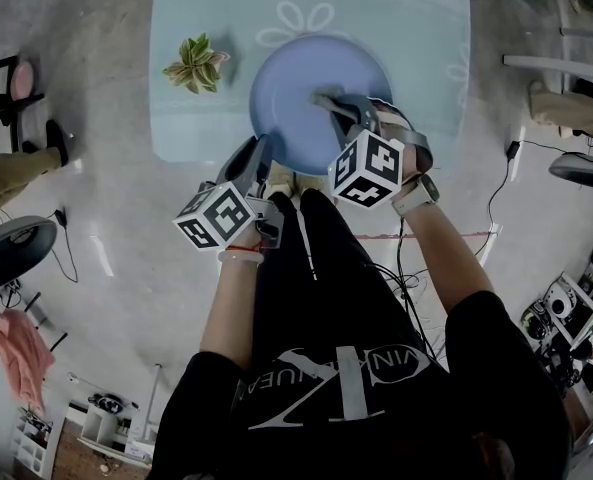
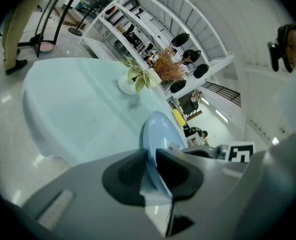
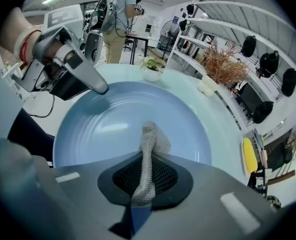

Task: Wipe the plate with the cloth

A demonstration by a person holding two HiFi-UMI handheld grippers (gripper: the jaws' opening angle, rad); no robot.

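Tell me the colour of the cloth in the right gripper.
Grey, a knitted mesh cloth; the right gripper view shows it best.

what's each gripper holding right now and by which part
Left gripper grips the blue plate by its near rim, the edge between its jaws. Right gripper pinches the grey mesh cloth by one bunched end, its free end over the plate.

White lettering is recorded on the person's black short-sleeved shirt [image 1: 348,376], seen upside down. Only the fragments "VINA" and "UEN" are legible. No other text can be read.
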